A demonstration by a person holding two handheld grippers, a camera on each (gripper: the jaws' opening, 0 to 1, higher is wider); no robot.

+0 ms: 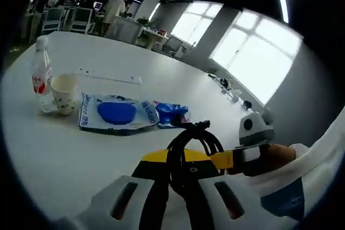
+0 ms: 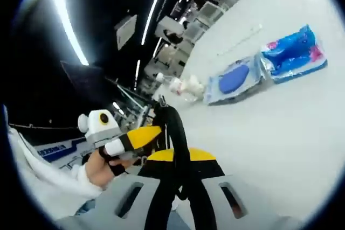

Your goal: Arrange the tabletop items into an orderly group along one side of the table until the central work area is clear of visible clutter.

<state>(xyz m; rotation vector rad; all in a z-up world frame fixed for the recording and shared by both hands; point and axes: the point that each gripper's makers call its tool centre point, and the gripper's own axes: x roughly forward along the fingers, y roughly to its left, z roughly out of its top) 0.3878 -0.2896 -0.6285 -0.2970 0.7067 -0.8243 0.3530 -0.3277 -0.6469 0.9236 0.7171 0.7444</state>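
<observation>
Jaws of the left gripper (image 1: 186,184) look pressed together on a black looped cable (image 1: 190,144), which arches up out of the tips in the left gripper view. Same picture for the right gripper (image 2: 180,184) — jaws close together with a black cable loop (image 2: 173,133) rising between them; whether they pinch it or it just runs across them, cannot tell.

Left gripper view: the other gripper comes in from the right, yellow and black, held by a hand (image 1: 272,157) in a white sleeve, touching the cable loop. Right gripper view: a hand (image 2: 105,168) with the other gripper enters from the left, beside the cable.

White table (image 1: 135,63) carries the rest, grouped well beyond the jaws — a clear water bottle (image 1: 41,71) with red label, upright, a paper cup (image 1: 64,94) just beside it, then a flat blue-and-white packet (image 1: 114,113) and a smaller blue wrapper (image 1: 171,114) touching its right edge. A thin white strip (image 1: 108,76) lies behind them. In the right gripper view the two packets (image 2: 237,81) (image 2: 294,52) lie side by side on the table, bottle and cup blurred.
</observation>
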